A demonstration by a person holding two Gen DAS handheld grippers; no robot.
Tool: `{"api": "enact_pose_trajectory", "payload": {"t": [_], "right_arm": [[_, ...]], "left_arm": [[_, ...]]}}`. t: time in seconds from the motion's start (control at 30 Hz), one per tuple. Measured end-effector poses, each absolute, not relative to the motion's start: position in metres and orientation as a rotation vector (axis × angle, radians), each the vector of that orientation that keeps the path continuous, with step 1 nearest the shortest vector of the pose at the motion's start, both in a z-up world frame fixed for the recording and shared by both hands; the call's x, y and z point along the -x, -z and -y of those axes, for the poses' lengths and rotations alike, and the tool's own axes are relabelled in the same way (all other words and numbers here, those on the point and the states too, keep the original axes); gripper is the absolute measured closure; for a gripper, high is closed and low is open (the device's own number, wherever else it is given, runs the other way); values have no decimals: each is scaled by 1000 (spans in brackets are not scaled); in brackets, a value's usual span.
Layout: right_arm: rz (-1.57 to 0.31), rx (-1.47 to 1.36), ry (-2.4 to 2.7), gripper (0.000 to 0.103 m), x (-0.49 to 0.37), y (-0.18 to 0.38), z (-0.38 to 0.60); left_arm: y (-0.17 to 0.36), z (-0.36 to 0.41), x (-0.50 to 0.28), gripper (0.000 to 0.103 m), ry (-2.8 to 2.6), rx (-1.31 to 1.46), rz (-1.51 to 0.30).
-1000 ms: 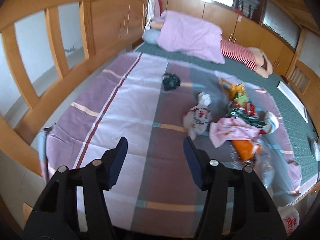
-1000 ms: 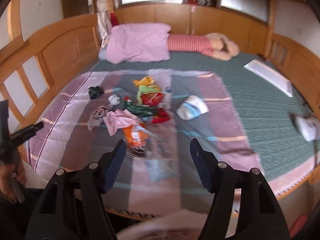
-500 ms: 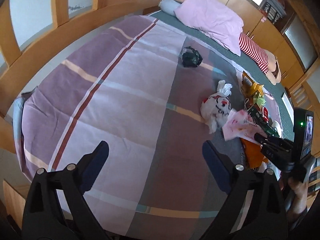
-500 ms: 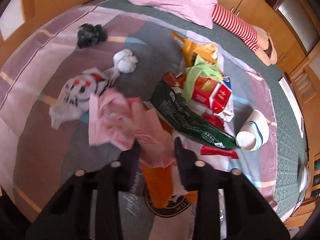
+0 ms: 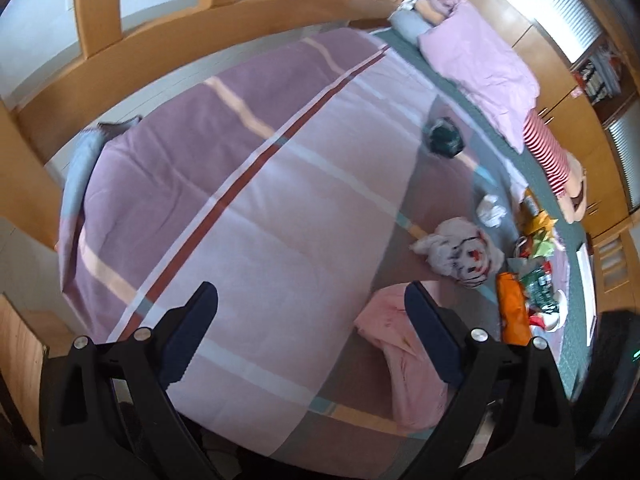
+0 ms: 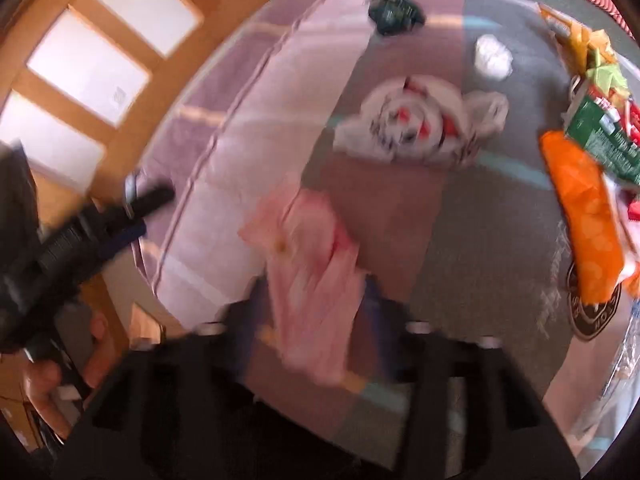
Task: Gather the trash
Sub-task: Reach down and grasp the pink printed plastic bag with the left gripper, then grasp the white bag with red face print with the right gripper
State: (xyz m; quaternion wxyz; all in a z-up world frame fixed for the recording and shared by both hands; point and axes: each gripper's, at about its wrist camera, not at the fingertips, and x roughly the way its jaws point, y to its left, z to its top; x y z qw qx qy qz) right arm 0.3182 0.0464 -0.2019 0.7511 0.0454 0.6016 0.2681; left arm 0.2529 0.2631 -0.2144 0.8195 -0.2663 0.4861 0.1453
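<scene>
My right gripper (image 6: 314, 292) is shut on a pink plastic bag (image 6: 308, 264) and holds it over the near part of the striped bedsheet (image 5: 260, 200). The same pink bag (image 5: 400, 356) hangs beside my left gripper's right finger. My left gripper (image 5: 310, 316) is open and empty above the sheet. Other trash lies beyond: a white printed bag (image 6: 420, 124), a crumpled white tissue (image 6: 492, 58), a dark green crumpled bag (image 6: 396, 14), an orange packet (image 6: 584, 216) and a green packet (image 6: 604, 136). The right wrist view is motion-blurred.
A wooden bed rail (image 5: 180, 40) runs along the left side. A pink pillow (image 5: 480, 60) and a striped plush toy (image 5: 548, 152) lie at the far end. The left gripper and the hand holding it (image 6: 68, 248) show at the left of the right wrist view.
My right gripper closed on the pink bag and pulled it left and nearer, away from the trash pile. My left gripper opened wider and swung toward the bed's left side.
</scene>
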Motion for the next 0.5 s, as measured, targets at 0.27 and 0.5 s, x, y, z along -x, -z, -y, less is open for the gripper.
{"api": "enact_pose_trajectory", "payload": {"t": [0.27,0.5], "right_arm": [[-1269,-378,-304,35,-408,217,-14],[-1298,-486,-179,21,-446,262,-28]], "left_arm": [[239,-267,-258,9,-290,634,-1144],[239,-276,-257,9,-324,661,-1120]]}}
